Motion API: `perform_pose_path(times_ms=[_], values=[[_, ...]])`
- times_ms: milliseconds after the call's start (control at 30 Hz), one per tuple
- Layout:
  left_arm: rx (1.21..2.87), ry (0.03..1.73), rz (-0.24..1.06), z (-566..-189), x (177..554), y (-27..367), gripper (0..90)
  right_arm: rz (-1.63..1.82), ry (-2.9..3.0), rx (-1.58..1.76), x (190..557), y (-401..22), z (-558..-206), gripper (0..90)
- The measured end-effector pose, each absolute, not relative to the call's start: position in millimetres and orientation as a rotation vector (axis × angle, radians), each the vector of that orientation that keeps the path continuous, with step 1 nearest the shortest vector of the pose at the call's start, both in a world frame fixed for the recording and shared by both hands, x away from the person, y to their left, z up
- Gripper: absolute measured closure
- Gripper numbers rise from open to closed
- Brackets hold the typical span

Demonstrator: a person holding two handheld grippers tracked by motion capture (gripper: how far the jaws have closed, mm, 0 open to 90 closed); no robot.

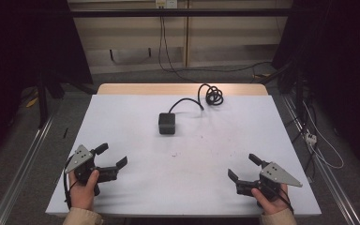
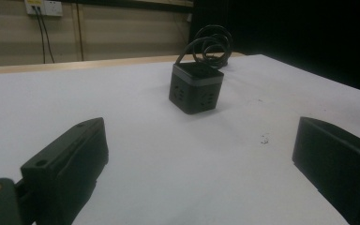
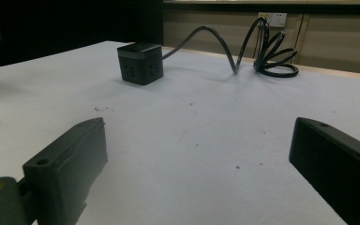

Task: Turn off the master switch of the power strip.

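- Socket cube sits alone on the white table, a little past the middle, its black cord running back to a loose coil near the far edge; both of our claws rest well short of it.
- We hold the left claw at the near left corner with its jaws spread wide and nothing between them, and the right claw at the near right corner, likewise gaping and empty.
- We judge the step in hand to be the first reach toward the cube: bring one claw in low and level, square its jaws to two opposite flat faces, and close on the body rather than on the cord.
- We would keep the second claw free for the cord, since the stiff loops may tug the cube sideways once it lifts.
- We would avoid pinching across corners, where smooth plastic is likely to twist out.
- Far faces of the cube are turned away in the high view, so we cannot tell just where the cord enters it.
- Plug end of the cord is lost inside the coil; we cannot make it out.
- Dark specks on the sheet, seen in the left gripper view, are too small to identify.
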State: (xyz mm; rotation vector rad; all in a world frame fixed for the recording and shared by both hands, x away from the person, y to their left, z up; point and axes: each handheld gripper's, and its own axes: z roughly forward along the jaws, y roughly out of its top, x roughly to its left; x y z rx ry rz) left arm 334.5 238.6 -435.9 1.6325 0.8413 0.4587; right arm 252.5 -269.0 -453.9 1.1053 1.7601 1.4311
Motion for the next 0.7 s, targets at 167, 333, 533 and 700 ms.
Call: perform_pose_path(times_ms=[167, 333, 533, 700], values=[[1.644, 0.836, 0.442, -436, 340, 230, 3.2, 1.431, 1.761, 1.102, 252, -268, -454, 3.7], [1.635, 0.84, 0.429, -435, 346, 223, 3.2, 1.432, 1.763, 1.101, 252, -268, -454, 3.8], [1.644, 0.843, 0.397, -433, 353, 211, 3.2, 1.432, 1.758, 1.1, 252, -269, -453, 3.8], [1.647, 0.837, 0.396, -431, 361, 202, 3.2, 1.435, 1.754, 1.109, 252, -271, -453, 3.7]])
